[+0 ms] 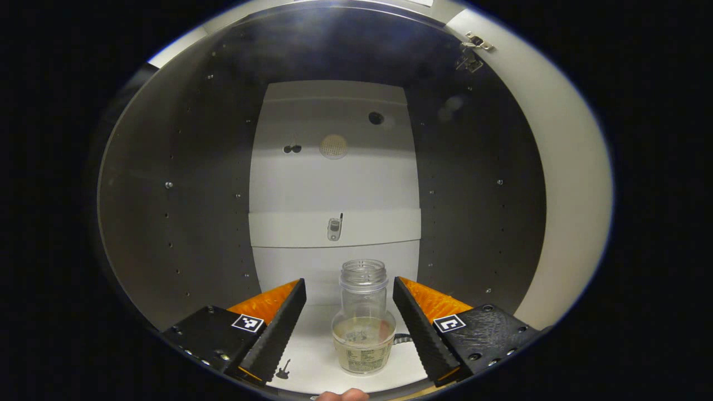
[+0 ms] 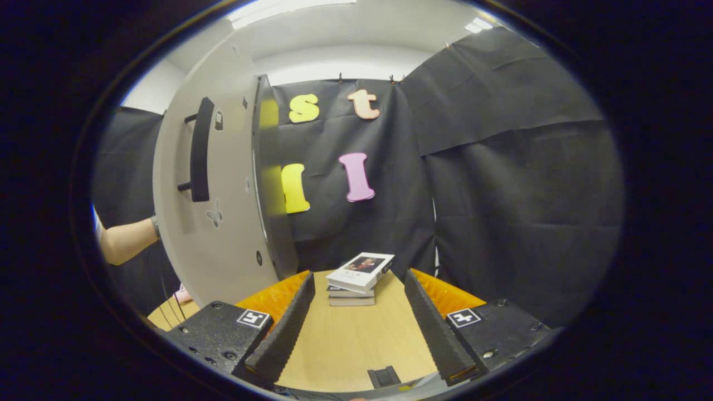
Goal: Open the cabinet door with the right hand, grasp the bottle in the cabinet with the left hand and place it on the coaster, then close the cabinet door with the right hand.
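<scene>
Where one bottle [image 1: 363,326] stands, two books [image 2: 356,278] lie apart

bottle [image 1: 363,323] inside cabinet [image 1: 184,184], books [image 2: 359,278] on table [image 2: 345,345]

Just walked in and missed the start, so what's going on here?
A person is working with two handheld grippers. The cabinet door stands open. The left gripper is open inside the cabinet, its fingers on either side of the uncapped bottle but not pressing it. The right gripper is open and empty above the wooden table, facing a stack of books.
</scene>
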